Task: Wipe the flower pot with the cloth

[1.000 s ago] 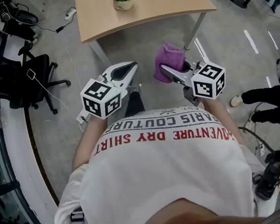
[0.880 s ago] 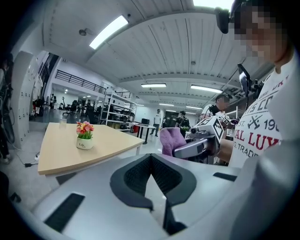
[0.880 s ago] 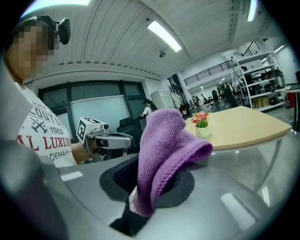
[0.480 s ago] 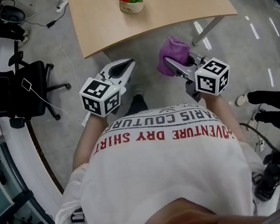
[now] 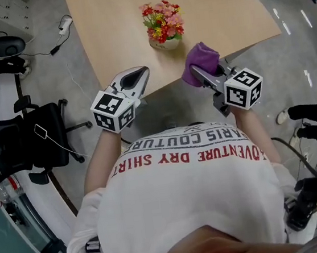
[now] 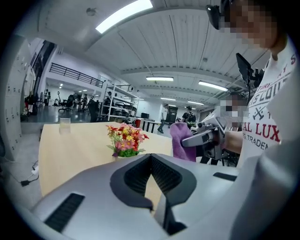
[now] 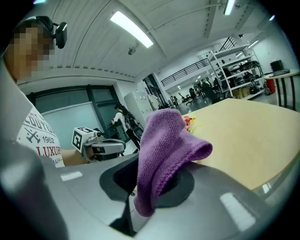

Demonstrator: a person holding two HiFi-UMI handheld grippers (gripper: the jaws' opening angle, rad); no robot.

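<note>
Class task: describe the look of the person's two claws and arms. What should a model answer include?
The left claw and right claw are matching pale grey, tapered shells with dark ribbed pads inside. Each carries a white cube printed with black square markers at its rear. The forearms are bare below a white T-shirt with red and dark lettering.

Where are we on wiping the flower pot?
Done: the purple cloth is clamped in the right tool. In hand: both tools are at the table's near edge, short of the flower pot; the left tool is shut, empty. Left: contact with the pot and all the wiping.
</note>
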